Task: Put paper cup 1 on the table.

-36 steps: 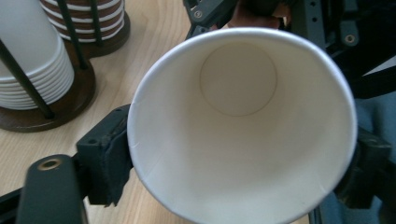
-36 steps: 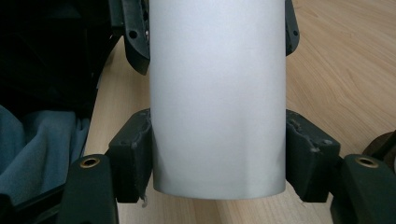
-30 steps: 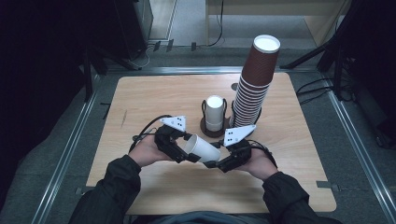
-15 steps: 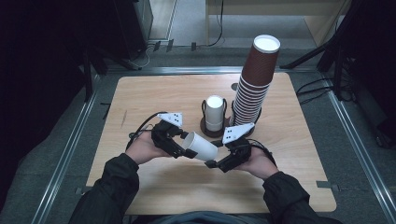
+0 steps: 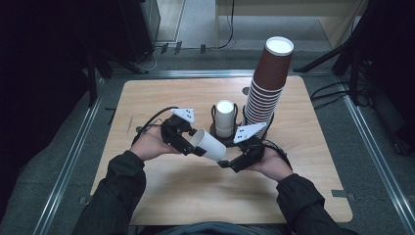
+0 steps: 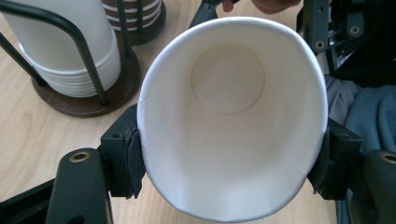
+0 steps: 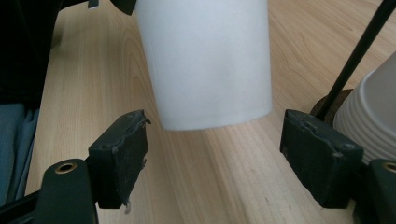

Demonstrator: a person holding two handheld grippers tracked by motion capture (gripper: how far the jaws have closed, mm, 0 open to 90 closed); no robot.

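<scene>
The left gripper (image 5: pixel 195 147) has drifted a touch toward ten o'clock with the white cup (image 5: pixel 209 145), its jaws closing in to pinch the rim, squashing it oval, while the right gripper (image 5: pixel 230 160) has just opened and now stands wide, pads clear of the cup's base. The cup hangs on its side over the table (image 5: pixel 161 98), at seven o'clock from the rack of white cups (image 5: pixel 225 117). This looks like a handover just made; next, turn it and seat it on a stack.
</scene>
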